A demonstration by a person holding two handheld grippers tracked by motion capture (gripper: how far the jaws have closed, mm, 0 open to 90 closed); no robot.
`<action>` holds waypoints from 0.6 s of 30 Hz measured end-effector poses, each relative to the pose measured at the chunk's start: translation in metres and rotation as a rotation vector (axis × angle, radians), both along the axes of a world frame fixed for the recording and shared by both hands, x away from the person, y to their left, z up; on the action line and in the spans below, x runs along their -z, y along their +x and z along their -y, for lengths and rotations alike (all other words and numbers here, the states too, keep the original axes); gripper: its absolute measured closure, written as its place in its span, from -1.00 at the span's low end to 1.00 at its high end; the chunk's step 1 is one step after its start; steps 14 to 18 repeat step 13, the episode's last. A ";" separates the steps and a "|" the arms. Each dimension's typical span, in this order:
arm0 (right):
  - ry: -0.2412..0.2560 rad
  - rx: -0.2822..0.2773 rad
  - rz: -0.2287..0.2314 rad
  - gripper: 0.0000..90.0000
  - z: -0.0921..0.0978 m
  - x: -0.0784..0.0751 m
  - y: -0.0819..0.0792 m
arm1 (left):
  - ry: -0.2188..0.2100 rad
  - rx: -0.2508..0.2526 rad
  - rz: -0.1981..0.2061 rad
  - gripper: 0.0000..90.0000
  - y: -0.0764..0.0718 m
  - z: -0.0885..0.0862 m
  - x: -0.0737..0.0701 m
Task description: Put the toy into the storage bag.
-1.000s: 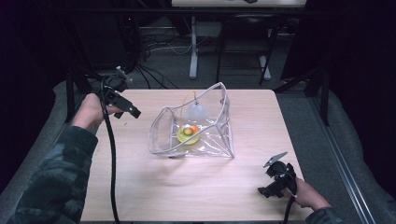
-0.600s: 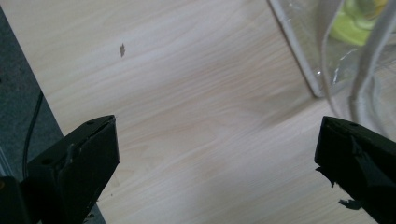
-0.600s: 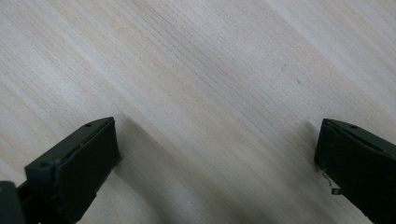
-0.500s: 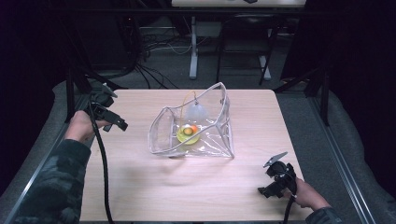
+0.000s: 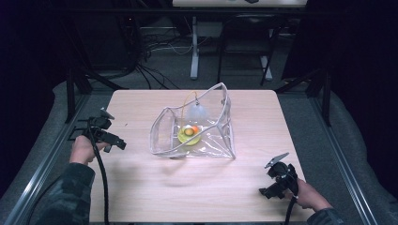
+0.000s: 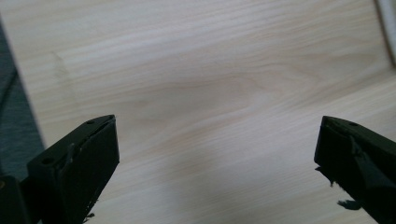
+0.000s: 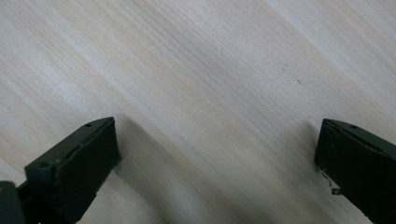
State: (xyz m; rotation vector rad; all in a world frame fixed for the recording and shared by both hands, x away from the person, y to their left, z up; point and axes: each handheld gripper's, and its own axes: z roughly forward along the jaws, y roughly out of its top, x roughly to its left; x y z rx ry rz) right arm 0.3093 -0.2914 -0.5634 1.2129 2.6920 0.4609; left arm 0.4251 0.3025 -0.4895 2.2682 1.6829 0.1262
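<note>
A clear plastic bag (image 5: pixel 197 129) with a stiff rim stands open at the middle of the worktop (image 5: pixel 187 187), its walls glossy and creased. Inside it lie a yellow bowl-like piece (image 5: pixel 187 137) with a small orange ball (image 5: pixel 194 129) in it, and a pale, rounded translucent item (image 5: pixel 196 112) behind them; what that item is cannot be told. No writing can be read on any of them.

The left gripper (image 5: pixel 109 137) is held at the worktop's left edge, well apart from the bag. In the left gripper view its 2 black jaws stand wide apart over bare pale wood grain, holding nothing. The right gripper (image 5: pixel 278 180) sits at the near right corner, its jaws likewise spread wide and empty, with the wood close beneath them.
</note>
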 end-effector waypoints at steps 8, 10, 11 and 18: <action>0.006 0.001 0.000 -1.00 0.000 0.000 0.000 | 0.006 -0.003 -0.009 -0.99 -0.010 -0.003 0.016; 0.006 0.001 0.001 -1.00 0.000 0.000 0.000 | 0.009 0.000 0.005 -0.99 -0.012 -0.005 0.014; 0.007 0.000 0.001 -1.00 0.000 0.000 0.000 | 0.022 0.008 0.020 -0.99 -0.015 -0.005 0.017; 0.006 -0.002 0.001 -1.00 0.000 0.000 0.000 | 0.015 0.008 0.018 -0.99 -0.016 -0.007 0.021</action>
